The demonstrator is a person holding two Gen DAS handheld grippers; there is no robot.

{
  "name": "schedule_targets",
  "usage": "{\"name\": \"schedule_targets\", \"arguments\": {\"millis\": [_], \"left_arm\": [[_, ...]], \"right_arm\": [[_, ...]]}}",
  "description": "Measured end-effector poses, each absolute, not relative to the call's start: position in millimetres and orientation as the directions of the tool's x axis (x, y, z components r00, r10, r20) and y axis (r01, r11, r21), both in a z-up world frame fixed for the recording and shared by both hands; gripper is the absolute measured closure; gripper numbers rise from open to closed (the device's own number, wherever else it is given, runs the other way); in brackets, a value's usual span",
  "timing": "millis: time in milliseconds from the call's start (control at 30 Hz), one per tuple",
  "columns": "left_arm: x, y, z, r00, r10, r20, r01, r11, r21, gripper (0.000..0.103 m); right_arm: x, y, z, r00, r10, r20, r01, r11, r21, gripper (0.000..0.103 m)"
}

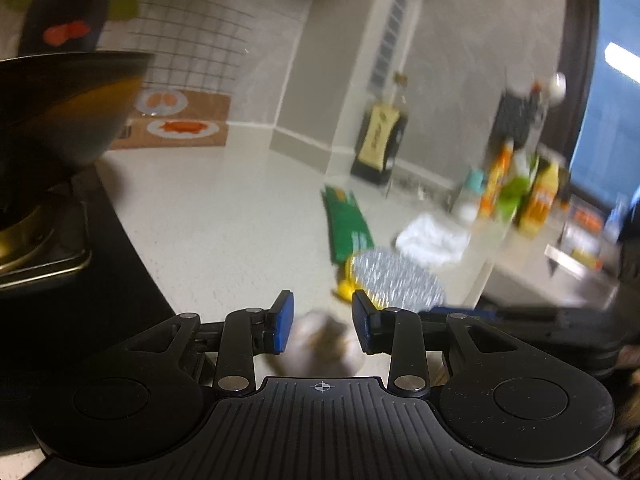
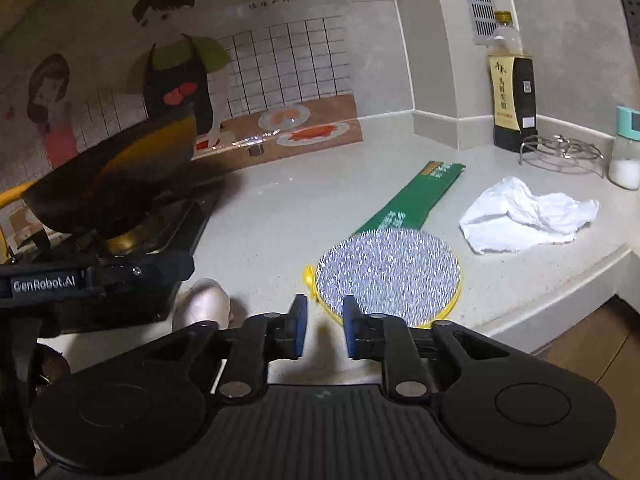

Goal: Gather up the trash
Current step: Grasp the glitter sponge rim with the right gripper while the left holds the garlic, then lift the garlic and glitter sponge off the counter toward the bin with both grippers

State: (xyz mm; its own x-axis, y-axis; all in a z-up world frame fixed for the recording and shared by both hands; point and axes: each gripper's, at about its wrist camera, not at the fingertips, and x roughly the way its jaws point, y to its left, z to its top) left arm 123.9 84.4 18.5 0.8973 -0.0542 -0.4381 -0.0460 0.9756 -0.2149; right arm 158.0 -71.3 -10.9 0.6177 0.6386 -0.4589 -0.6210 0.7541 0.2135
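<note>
Left gripper (image 1: pixel 322 326) open, jaws apart, nothing held, hovering over a blurry crumpled wad (image 1: pixel 320 340) low on the counter (image 1: pixel 224 208). Right gripper (image 2: pixel 323 326) also open and empty, its tips just short of the round silver scrubber (image 2: pixel 388 272) at 12 o'clock. Green packet (image 2: pixel 416 196) touches the scrubber's far edge. Crumpled white tissue (image 2: pixel 524 216) lies at 2 o'clock, apart from both. Wok (image 2: pixel 108 184) at 10 o'clock, sauce bottle (image 2: pixel 512 92) far at 1 o'clock.
</note>
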Motion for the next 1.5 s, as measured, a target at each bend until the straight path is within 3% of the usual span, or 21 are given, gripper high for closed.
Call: {"name": "schedule_targets", "arguments": {"millis": [67,167,233,467,533,733,1033,1133,1500], "left_arm": [[125.9,75.3,12.6,0.896,-0.025,-0.443,-0.046,0.988,-0.148,0.058],[130.8,70.5,5.4,0.880,-0.066,-0.470,-0.013,0.986,-0.163,0.049],[133.9,68.2,1.3,0.871,-0.089,-0.483,0.002,0.984,-0.178,0.049],[143.3,67.4,-4.5,0.860,-0.101,-0.500,-0.012,0.976,-0.218,0.049],[145.9,70.8,-5.8,0.863,-0.106,-0.493,-0.018,0.970,-0.241,0.049],[147.0,87.1,-12.7,0.870,-0.175,-0.461,-0.034,0.912,-0.409,0.053],[149.7,87.0,-7.0,0.873,-0.179,-0.453,-0.016,0.919,-0.394,0.054],[150.5,87.4,1.3,0.889,-0.163,-0.429,-0.010,0.928,-0.373,0.055],[165.8,96.0,6.3,0.905,-0.152,-0.399,-0.017,0.921,-0.389,0.055]], "right_arm": [[155.4,-74.4,-13.9,0.619,0.638,-0.457,-0.617,0.756,0.219,0.080],[154.8,-79.9,-17.0,0.641,0.622,-0.449,-0.597,0.772,0.217,0.064],[154.8,-84.4,-19.3,0.650,0.614,-0.448,-0.587,0.780,0.217,0.058],[152.6,-91.1,-25.1,0.666,0.600,-0.443,-0.574,0.792,0.208,0.052],[151.0,-92.3,-24.9,0.682,0.587,-0.435,-0.567,0.801,0.191,0.043],[147.2,-96.7,-22.7,0.748,0.535,-0.392,-0.530,0.838,0.132,0.030],[167.8,-89.2,-18.9,0.761,0.504,-0.409,-0.513,0.853,0.098,0.027],[183.2,-81.1,-16.8,0.756,0.499,-0.423,-0.515,0.853,0.086,0.021],[242.0,-74.7,-28.7,0.714,0.500,-0.490,-0.463,0.862,0.205,0.021]]}}
